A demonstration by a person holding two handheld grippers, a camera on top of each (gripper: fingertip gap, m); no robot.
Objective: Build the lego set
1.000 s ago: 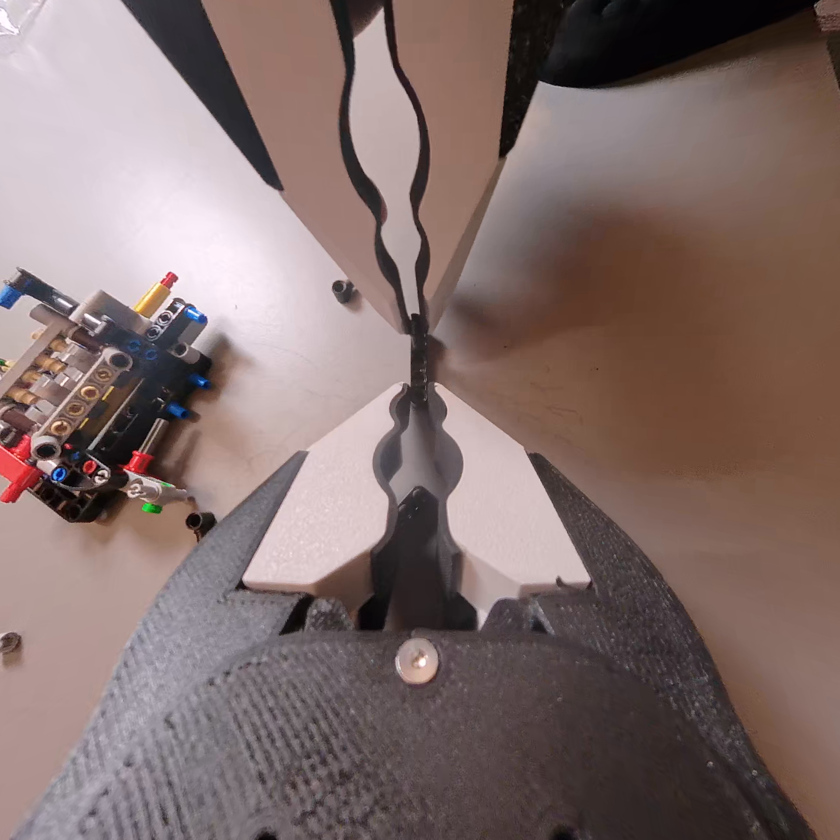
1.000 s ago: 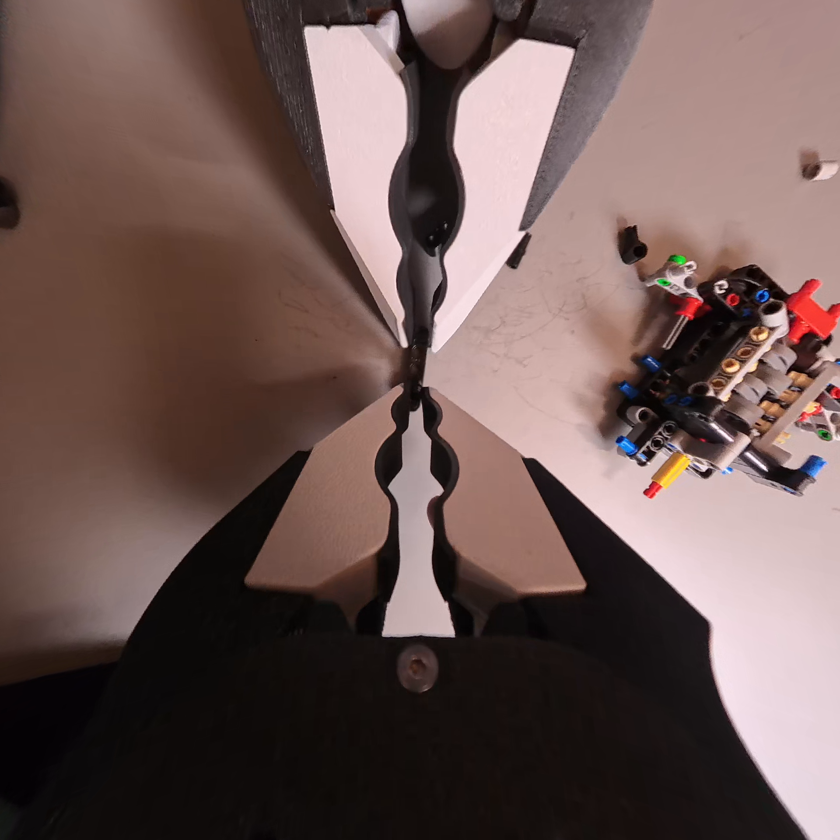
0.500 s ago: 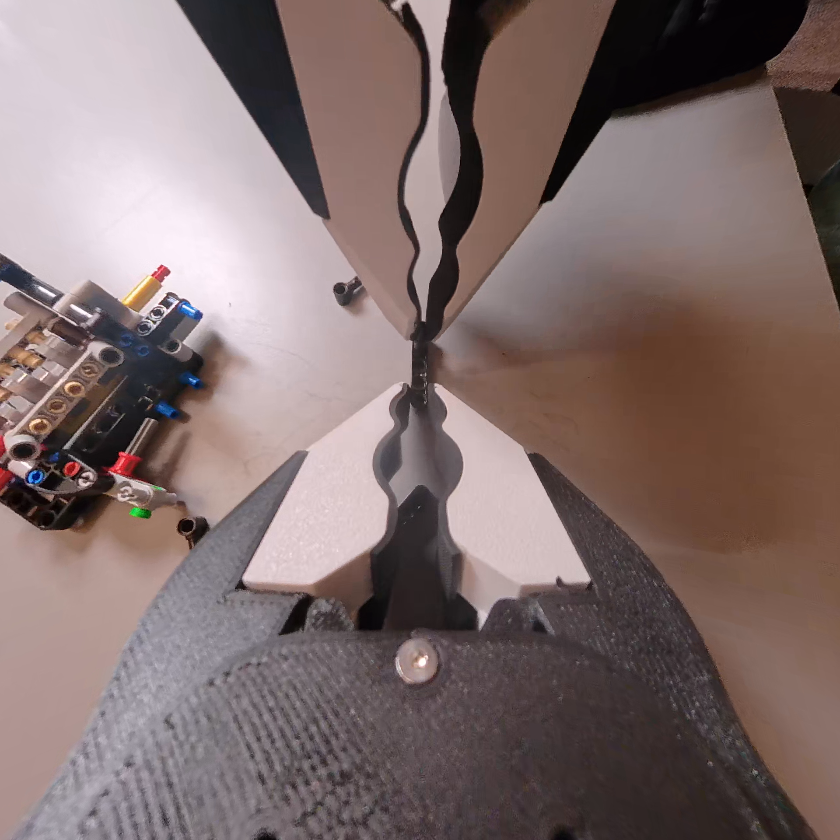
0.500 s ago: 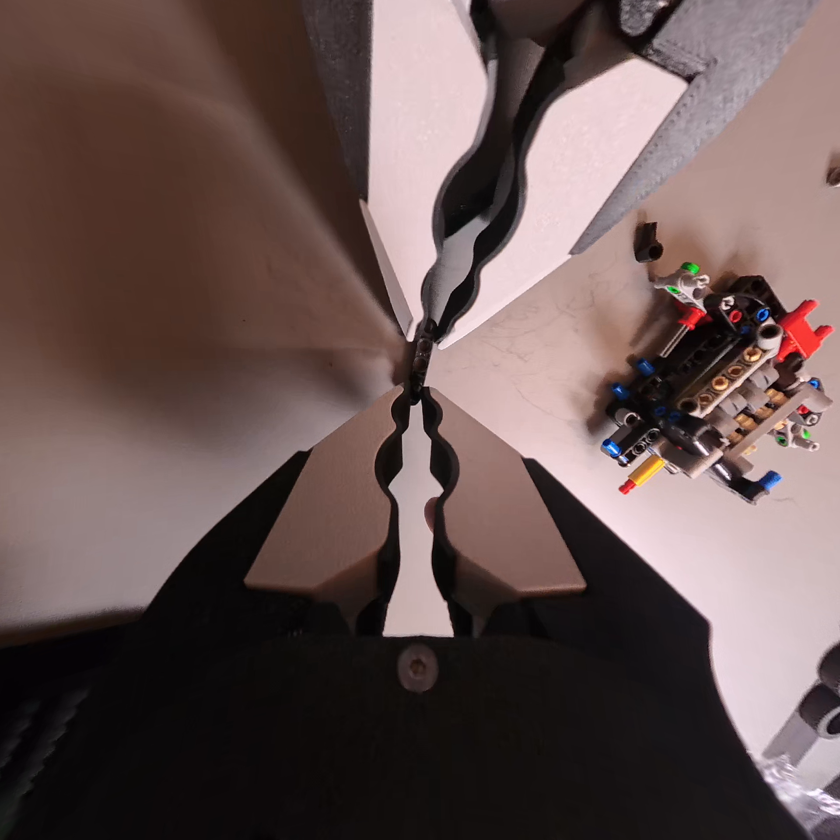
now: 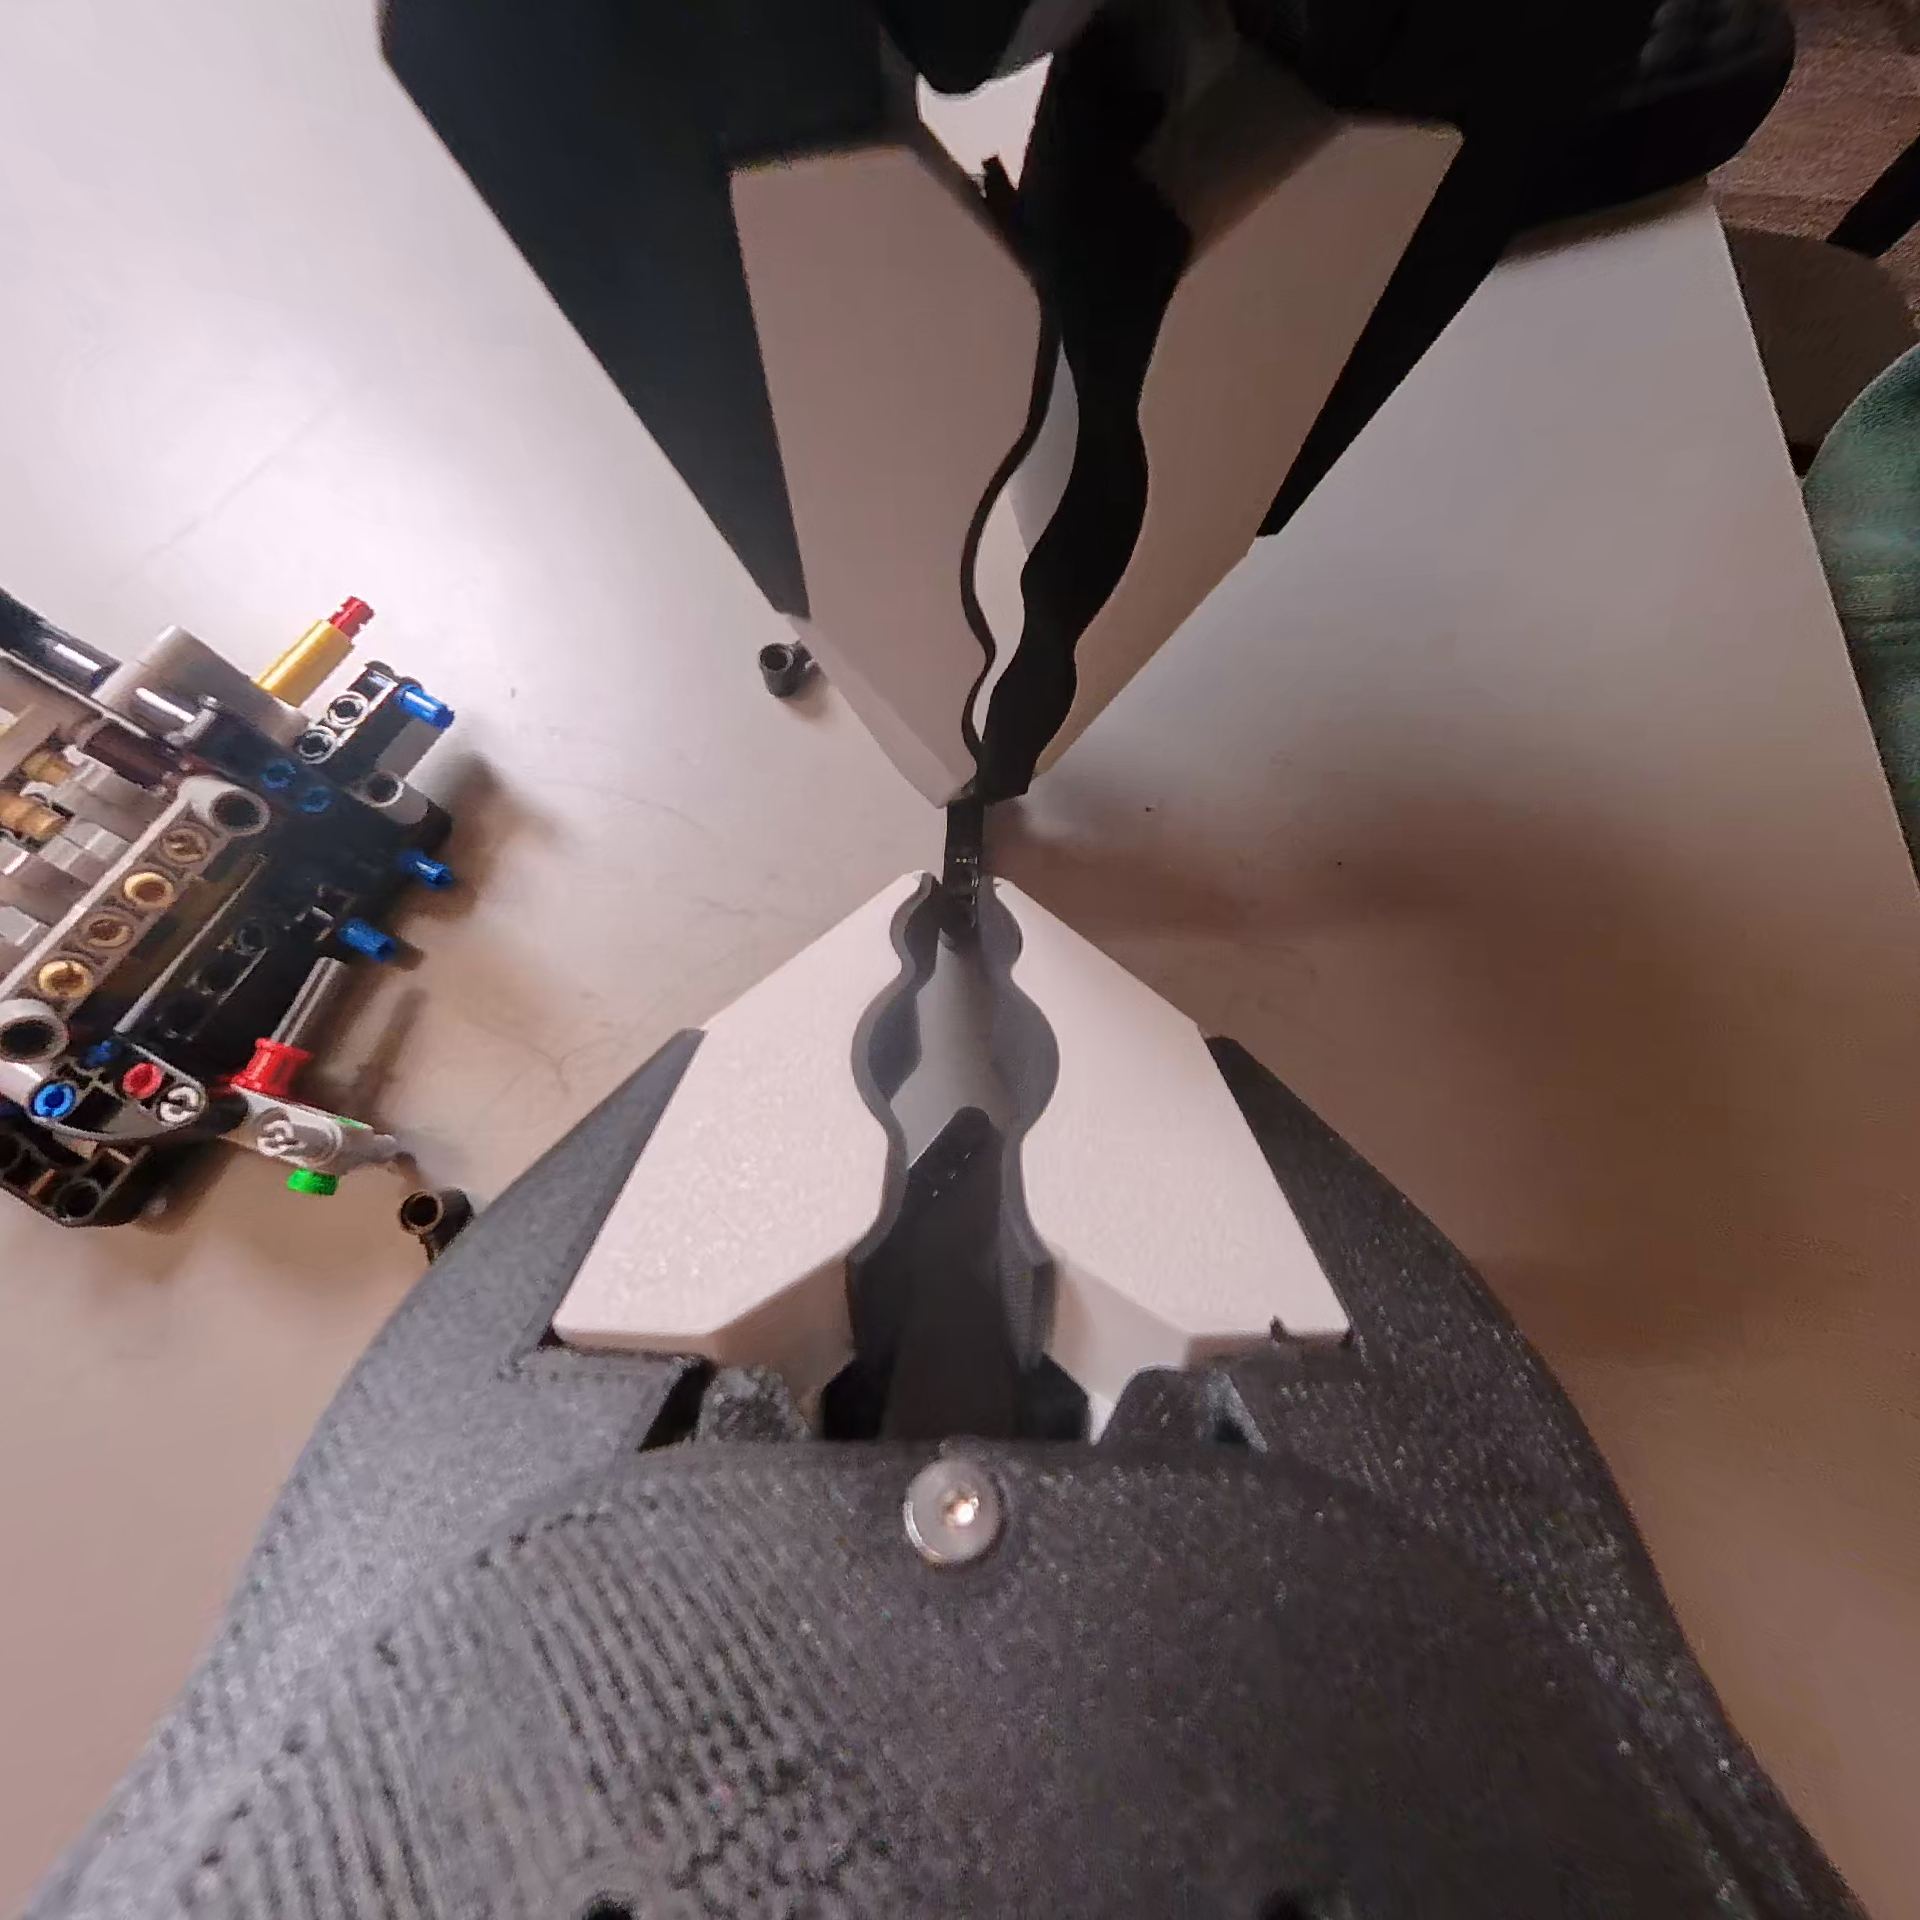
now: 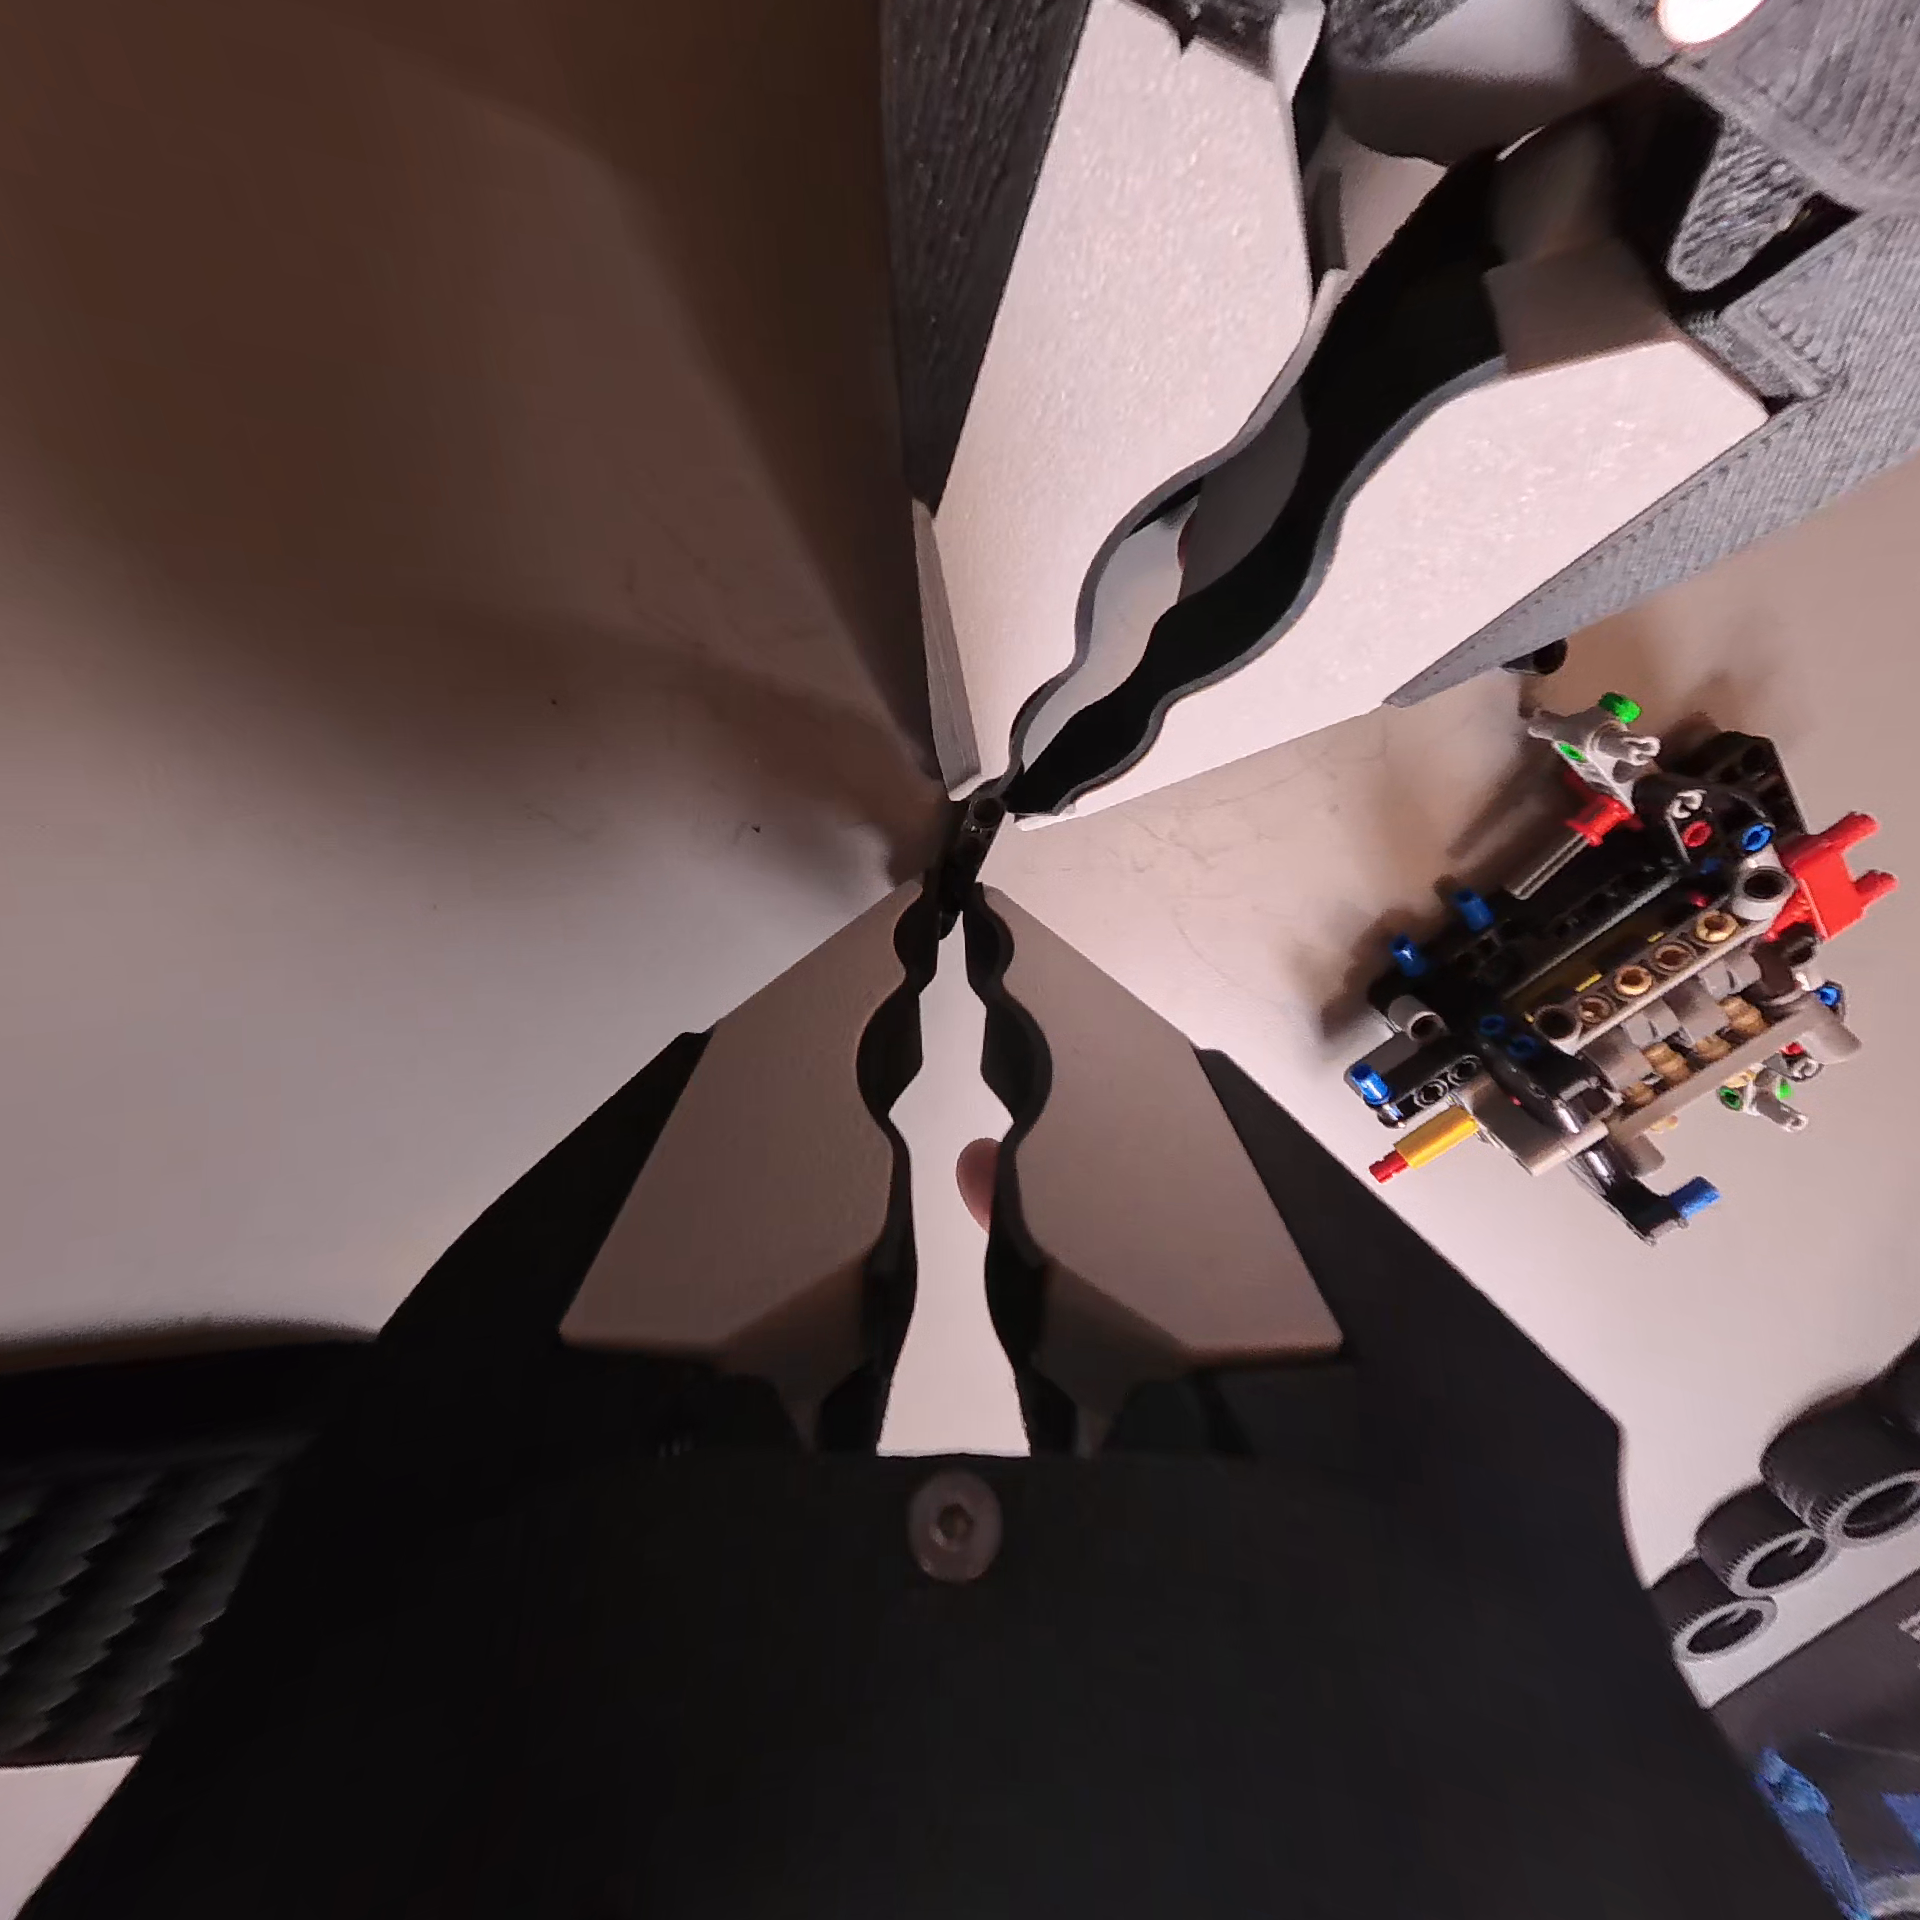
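A small black lego piece [image 5: 961,852] hangs above the table, held end to end between both grippers. My left gripper [image 5: 961,906] is shut on its near end. My right gripper [image 5: 977,792] comes in from the top, tilted, and is shut on its far end. In the right wrist view the same piece [image 6: 977,823] sits between my right gripper [image 6: 951,902] and the left gripper [image 6: 987,795]. The part-built lego assembly [image 5: 177,914], black and grey with blue, red and yellow pins, lies on the table at the left; it also shows in the right wrist view [image 6: 1621,987].
Two small black connectors [image 5: 784,665] [image 5: 431,1210] lie loose near the assembly. Black tyres [image 6: 1808,1538] stand at the lower right beside a dark packet [image 6: 1818,1787]. The table edge [image 5: 1766,416] runs along the right, with carpet beyond.
The two grippers have tilted relative to each other, the right one swinging round, while both keep hold of the black piece. The assembly has shifted in both views.
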